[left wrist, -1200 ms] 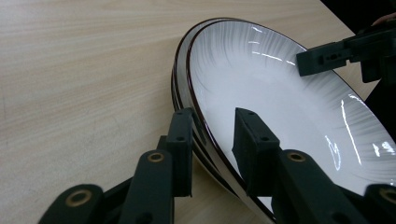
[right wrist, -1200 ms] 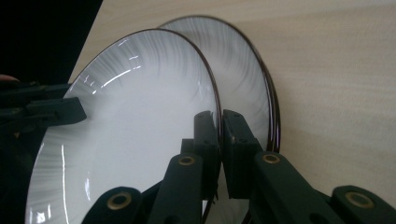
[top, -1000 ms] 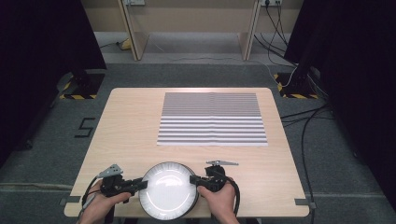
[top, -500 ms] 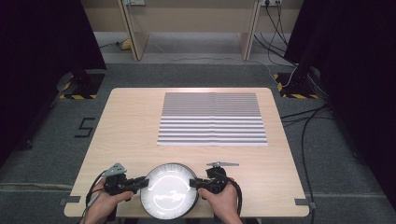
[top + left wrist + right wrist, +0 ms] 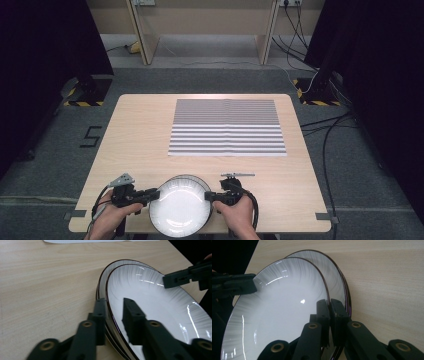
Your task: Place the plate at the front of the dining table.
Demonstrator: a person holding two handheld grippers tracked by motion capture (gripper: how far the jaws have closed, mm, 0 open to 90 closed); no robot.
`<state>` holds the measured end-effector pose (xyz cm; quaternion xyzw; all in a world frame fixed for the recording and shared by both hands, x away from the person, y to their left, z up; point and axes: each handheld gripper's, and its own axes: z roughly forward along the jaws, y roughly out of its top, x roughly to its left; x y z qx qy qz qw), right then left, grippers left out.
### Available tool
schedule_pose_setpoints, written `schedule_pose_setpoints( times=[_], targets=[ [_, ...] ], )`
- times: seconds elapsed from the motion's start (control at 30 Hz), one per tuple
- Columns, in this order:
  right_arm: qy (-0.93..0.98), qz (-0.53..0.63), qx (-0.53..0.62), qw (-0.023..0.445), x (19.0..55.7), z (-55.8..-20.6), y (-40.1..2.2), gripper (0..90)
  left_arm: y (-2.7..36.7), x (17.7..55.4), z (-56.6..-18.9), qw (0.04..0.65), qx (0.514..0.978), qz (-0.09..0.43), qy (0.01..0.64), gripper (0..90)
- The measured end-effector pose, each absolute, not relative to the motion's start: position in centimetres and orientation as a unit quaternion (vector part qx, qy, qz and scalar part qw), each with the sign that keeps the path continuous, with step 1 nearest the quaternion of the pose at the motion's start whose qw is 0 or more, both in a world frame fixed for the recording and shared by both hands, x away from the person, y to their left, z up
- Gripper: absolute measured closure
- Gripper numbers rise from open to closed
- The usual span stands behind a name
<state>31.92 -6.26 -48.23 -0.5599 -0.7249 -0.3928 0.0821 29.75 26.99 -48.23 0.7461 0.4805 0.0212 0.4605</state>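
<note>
White top plate [image 5: 180, 210]: near table [image 5: 140, 130] edge, atop stack
Right gripper [image 5: 329, 305]: clamped on rim
Left gripper [image 5: 113, 308]: just opened, jaws loosely straddling rim
Advice: tighten left, lift level

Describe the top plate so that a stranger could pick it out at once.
Start at the wooden table and go to its near edge, below the striped mat. There, white plates sit stacked between the left gripper and right gripper. The top plate has a thin dark rim and sits offset from the lower plate, its rim between both grippers' jaws.
</note>
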Motion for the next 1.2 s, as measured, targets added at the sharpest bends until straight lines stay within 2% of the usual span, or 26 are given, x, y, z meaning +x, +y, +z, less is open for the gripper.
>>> schedule_pose_setpoints(
  times=[0.03, 0.1, 0.2, 0.27, 0.4, 0.63, 0.87, 1.2],
  targets=[
    [-0.723, -0.395, -0.561, 0.08, 32.0, -48.3, -6.3, 86.9, 27.1, 29.7, -48.1, 0.457, 0.745, 0.022, 0.486, 64.5],
    [-0.72, -0.401, -0.561, 0.075, 32.0, -48.3, -6.3, 87.0, 27.4, 29.6, -47.8, 0.444, 0.752, 0.024, 0.487, 58.1],
    [-0.719, -0.403, -0.561, 0.069, 32.1, -48.3, -6.2, 87.0, 27.4, 29.4, -47.8, 0.42, 0.772, -0.006, 0.477, 56.1],
    [-0.723, -0.403, -0.559, 0.059, 32.2, -48.2, -6.2, 87.1, 27.1, 29.2, -48.0, 0.418, 0.774, -0.023, 0.475, 58.7],
    [-0.72, -0.401, -0.562, 0.071, 32.2, -48.0, -6.4, 85.0, 26.8, 29.2, -48.2, 0.406, 0.78, -0.012, 0.476, 64.9],
    [-0.724, -0.395, -0.557, 0.099, 31.6, -47.1, -7.1, 73.8, 26.8, 29.1, -48.0, 0.406, 0.781, -0.005, 0.474, 67.6],
    [-0.717, -0.389, -0.566, 0.122, 30.7, -47.0, -8.1, 75.8, 26.7, 29.0, -48.1, 0.407, 0.778, -0.002, 0.478, 67.1],
    [-0.703, -0.386, -0.58, 0.147, 31.6, -47.5, -7.8, 79.8, 26.8, 29.3, -48.1, 0.404, 0.776, -0.008, 0.485, 67.7]
  ],
)
